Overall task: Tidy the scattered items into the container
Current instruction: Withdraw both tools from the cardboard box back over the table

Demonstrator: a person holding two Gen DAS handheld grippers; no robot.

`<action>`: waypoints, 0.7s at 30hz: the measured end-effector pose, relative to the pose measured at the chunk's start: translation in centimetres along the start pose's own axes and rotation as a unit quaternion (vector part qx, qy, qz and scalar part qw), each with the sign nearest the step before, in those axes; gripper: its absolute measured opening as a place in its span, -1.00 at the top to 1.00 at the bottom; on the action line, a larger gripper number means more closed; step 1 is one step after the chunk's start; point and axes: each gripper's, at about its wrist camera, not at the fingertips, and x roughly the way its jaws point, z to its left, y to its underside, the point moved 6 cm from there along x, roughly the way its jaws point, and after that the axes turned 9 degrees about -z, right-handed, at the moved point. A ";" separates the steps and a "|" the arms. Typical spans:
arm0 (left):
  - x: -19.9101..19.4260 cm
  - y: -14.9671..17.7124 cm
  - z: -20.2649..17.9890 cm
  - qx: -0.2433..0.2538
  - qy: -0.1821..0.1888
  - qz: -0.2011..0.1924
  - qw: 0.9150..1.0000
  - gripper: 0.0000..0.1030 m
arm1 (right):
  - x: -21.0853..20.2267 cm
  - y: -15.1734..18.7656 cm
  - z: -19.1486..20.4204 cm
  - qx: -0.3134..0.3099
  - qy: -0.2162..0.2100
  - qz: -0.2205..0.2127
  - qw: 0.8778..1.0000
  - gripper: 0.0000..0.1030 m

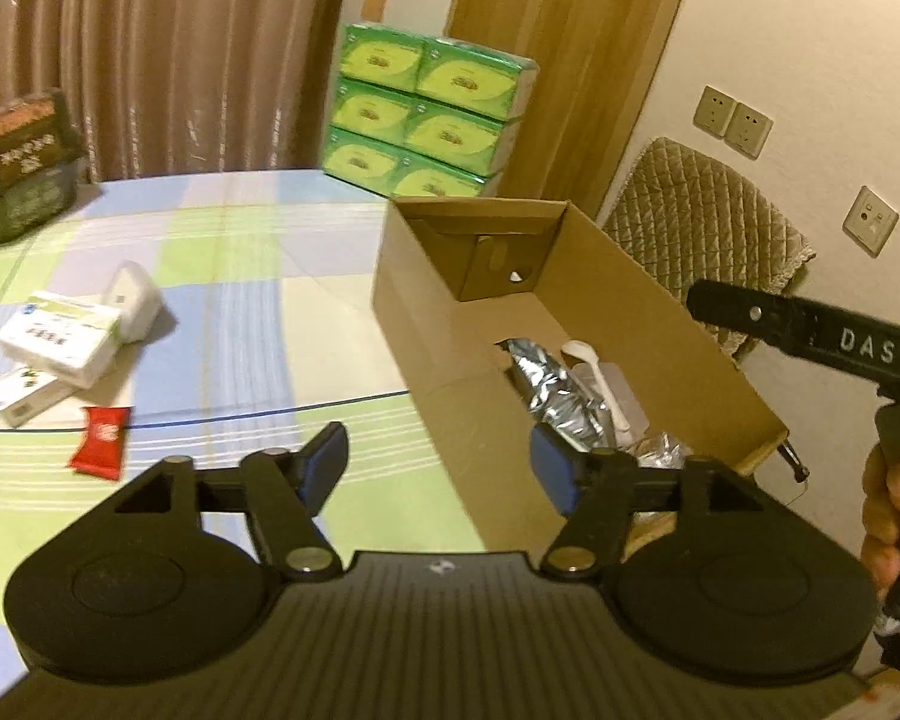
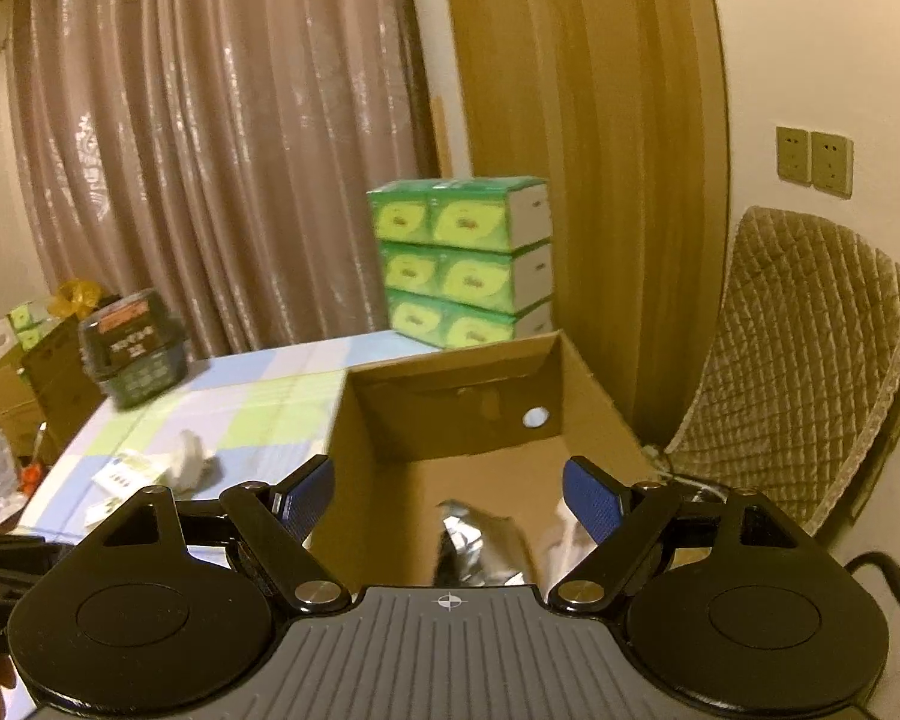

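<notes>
An open cardboard box [image 1: 432, 324] [image 2: 354, 420] lies on the checked tablecloth and holds a silver foil pouch [image 1: 552, 384] [image 2: 480, 546] and a white plastic spoon [image 1: 600, 372]. My left gripper [image 1: 441, 468] is open and empty over the box's near left wall. My right gripper [image 2: 447, 495] is open and empty above the box's near end. Left of the box lie a red sachet [image 1: 101, 443], a white tissue pack [image 1: 63, 337], a small white box [image 1: 27, 396] and a white rounded item [image 1: 132, 300].
A stack of green tissue packs [image 1: 426, 114] [image 2: 465, 264] stands behind the box. A dark green basket [image 1: 24, 174] [image 2: 132, 354] sits at the table's far left. A quilted chair [image 1: 702, 228] [image 2: 804, 360] is on the right. A hand [image 1: 894, 516] holds the right gripper's handle.
</notes>
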 end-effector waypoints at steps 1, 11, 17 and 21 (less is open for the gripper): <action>-0.7 0.1 0.3 0.000 -0.003 -0.002 1.000 -0.33 | -0.6 0.2 0.8 -0.004 -0.003 -0.001 1.000 -0.57; -7.2 1.9 4.2 -0.004 -0.048 -0.018 0.999 -0.97 | -4.4 1.6 6.4 -0.014 -0.035 -0.003 0.999 -0.76; -10.8 4.5 8.3 -0.019 -0.085 -0.009 0.996 -0.97 | -5.9 3.3 9.9 -0.017 -0.059 0.003 0.998 -0.91; -13.0 5.6 11.5 -0.032 -0.114 -0.006 0.993 -0.97 | -6.2 4.6 12.6 -0.026 -0.080 0.015 0.996 -0.95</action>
